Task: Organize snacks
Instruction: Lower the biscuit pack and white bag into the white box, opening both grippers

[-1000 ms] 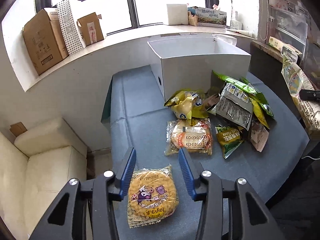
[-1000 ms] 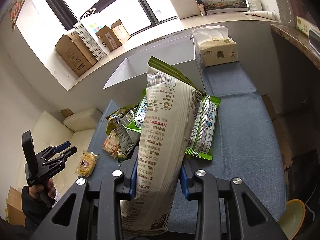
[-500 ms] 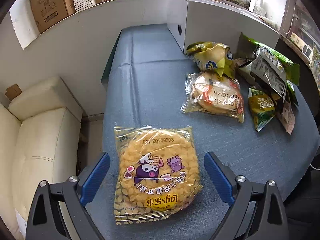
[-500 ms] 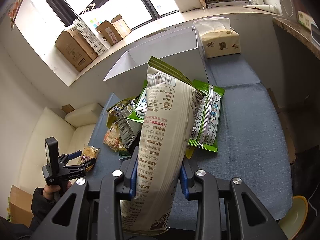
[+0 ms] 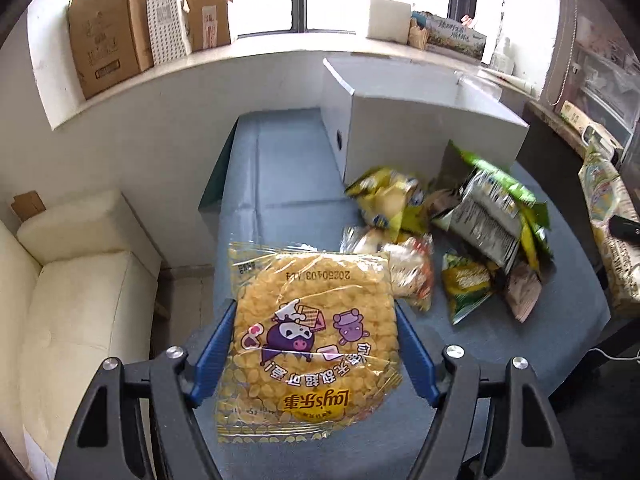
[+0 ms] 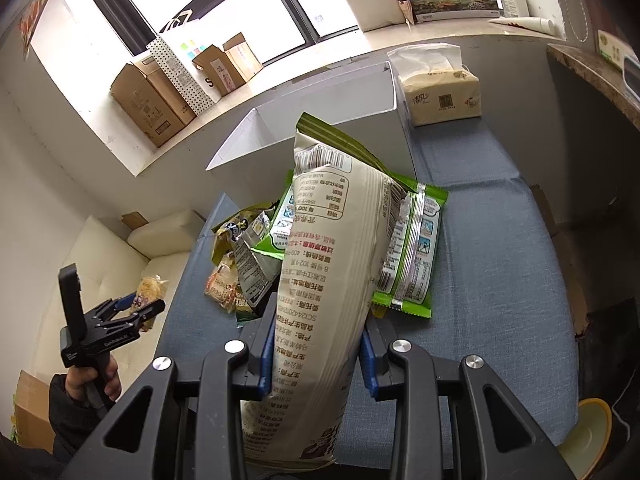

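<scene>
Gripping a flat yellow snack packet [image 5: 308,360] with the left hand-held gripper [image 5: 315,316], jaws closing, blue pads against both its sides. Held in the air at the near left edge of the blue counter [image 5: 280,184], next to a cream sofa [image 5: 80,300]. Printed with a purple cartoon figure, upside down to the camera.

Clamped narrow in the right hand-held gripper [image 6: 320,312]: a tall pale bag [image 6: 332,240] with a green top, standing nearly upright between the pads.

Behind it, on the counter, a loose pile of snacks [image 5: 480,216] in green, yellow and clear wrappers, touching and overlapping. Just beyond the pile, an open white box [image 5: 420,132], close to the wall under the window. Just right of the box, a tissue pack [image 6: 440,96].

At lower left in the right wrist view, a hand [image 6: 92,384] around the handle of the left hand-held gripper.
</scene>
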### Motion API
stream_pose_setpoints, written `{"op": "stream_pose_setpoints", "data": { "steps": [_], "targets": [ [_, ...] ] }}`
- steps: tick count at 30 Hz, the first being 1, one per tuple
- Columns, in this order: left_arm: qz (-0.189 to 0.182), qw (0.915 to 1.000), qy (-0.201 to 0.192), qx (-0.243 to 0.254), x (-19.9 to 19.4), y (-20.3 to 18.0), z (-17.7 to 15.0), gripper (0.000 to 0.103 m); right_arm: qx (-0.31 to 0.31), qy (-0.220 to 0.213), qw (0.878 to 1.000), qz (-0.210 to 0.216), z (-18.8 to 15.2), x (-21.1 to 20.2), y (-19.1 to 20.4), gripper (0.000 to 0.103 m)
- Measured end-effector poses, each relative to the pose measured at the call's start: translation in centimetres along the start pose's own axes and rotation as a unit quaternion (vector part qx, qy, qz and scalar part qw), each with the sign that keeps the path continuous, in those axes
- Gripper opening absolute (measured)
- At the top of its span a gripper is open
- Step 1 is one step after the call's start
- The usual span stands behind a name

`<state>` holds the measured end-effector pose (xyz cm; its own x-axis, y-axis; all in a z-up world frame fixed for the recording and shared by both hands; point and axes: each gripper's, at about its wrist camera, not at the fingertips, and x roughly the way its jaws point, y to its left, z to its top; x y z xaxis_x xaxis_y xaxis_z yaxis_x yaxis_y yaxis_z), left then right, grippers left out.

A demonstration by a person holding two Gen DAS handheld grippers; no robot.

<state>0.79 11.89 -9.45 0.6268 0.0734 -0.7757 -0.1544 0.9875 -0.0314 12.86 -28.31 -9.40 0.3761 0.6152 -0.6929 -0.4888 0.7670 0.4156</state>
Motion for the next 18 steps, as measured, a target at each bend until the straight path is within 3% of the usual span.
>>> {"op": "stream_pose_setpoints", "data": {
  "steps": [9,13,18],
  "targets": [
    [-0.029,0.9933,-0.108,0.028,-2.9,-5.9,11.3,0.080,-0.060,-0.072,0.996,-0.005,7.8,-0.8,2.2,0.037],
    [-0.036,0.9918,-0.122,0.014,-0.8,-7.2,17.4,0.080,-0.059,-0.088,0.994,-0.012,13.3,0.7,1.9,0.037],
    [-0.024,0.9935,-0.107,0.030,4.6,-9.3,23.7,0.080,-0.049,-0.067,0.996,-0.030,20.3,5.4,0.5,0.036]
  ]
}}
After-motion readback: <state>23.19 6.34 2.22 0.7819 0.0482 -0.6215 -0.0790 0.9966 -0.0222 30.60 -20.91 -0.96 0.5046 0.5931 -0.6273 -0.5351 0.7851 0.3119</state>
